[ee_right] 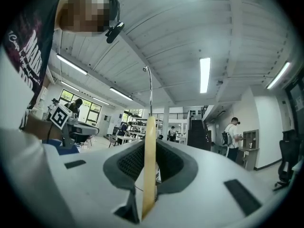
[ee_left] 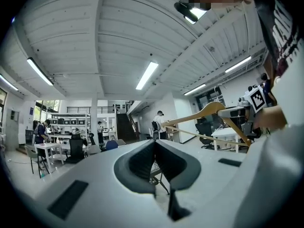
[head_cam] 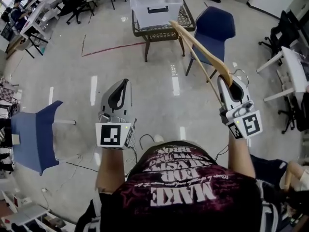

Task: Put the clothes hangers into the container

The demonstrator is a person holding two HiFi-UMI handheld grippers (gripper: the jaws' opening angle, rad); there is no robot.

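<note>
The right gripper (head_cam: 225,82) is found closed on a wooden clothes hanger (head_cam: 203,50). In the right gripper view the pads are seen pressed on the hanger's wood, with its metal hook (ee_right: 150,87) rising above them. The hanger is held in the air, its long arm slanted away toward the clear plastic container (head_cam: 145,18), which is set on a small dark table (head_cam: 164,33). The left gripper (head_cam: 123,84) is held level, well apart from the hanger. Its jaws are closed together with nothing between them. A blue chair (head_cam: 215,25) is noted just right of the table.
</note>
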